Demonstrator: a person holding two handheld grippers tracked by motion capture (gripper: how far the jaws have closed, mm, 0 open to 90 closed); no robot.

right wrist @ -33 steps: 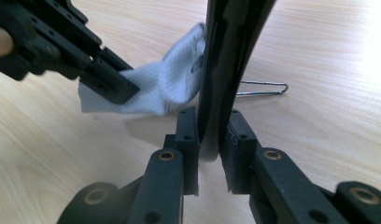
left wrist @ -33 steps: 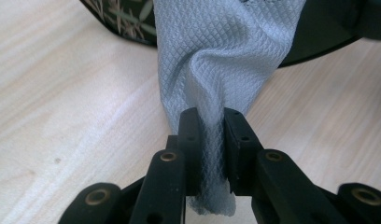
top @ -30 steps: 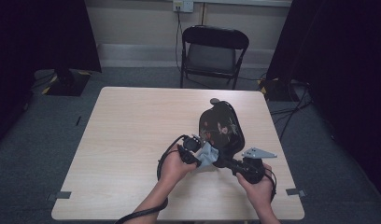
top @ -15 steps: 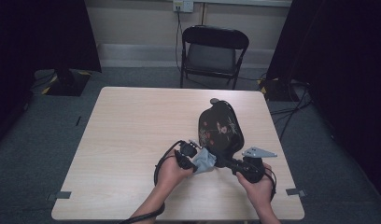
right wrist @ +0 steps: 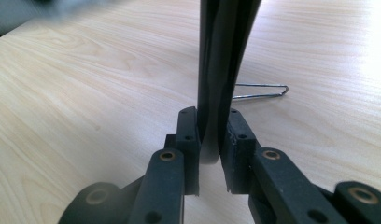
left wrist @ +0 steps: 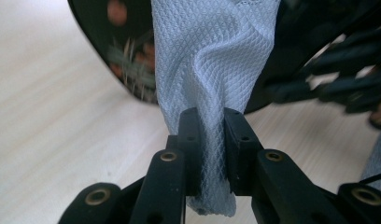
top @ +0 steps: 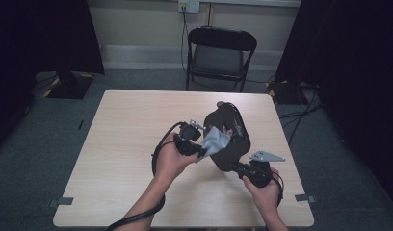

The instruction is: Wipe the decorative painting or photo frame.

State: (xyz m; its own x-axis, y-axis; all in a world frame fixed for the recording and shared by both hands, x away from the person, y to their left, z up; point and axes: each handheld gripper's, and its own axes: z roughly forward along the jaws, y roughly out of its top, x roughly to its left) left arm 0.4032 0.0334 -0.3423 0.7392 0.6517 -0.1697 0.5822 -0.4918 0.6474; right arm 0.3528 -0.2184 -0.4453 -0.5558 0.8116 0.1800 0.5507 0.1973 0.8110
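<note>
A black pouch [top: 230, 137] with a flower print stands tilted up over the right half of the table. My right gripper [top: 239, 167] is shut on its lower edge, and the right gripper view shows the thin black edge [right wrist: 223, 56] pinched between the jaws of my right gripper [right wrist: 211, 126]. A white mesh cloth [top: 214, 142] hangs out of the pouch's left side. My left gripper [top: 198, 148] is shut on it, lifted off the table. In the left gripper view the mesh cloth [left wrist: 212, 70] runs down between the jaws of my left gripper [left wrist: 211, 126], with the pouch [left wrist: 132, 56] behind.
The light wooden table [top: 127, 125] has bare room to the left and at the back. A thin bent wire [right wrist: 261, 91] lies on the wood beyond the pouch's edge. A black folding chair [top: 218, 53] stands behind the table's far edge.
My left hand has risen with the white cloth, drawing more of it out of the pouch. The pouch now stands a little more upright. The right hand has kept still.
</note>
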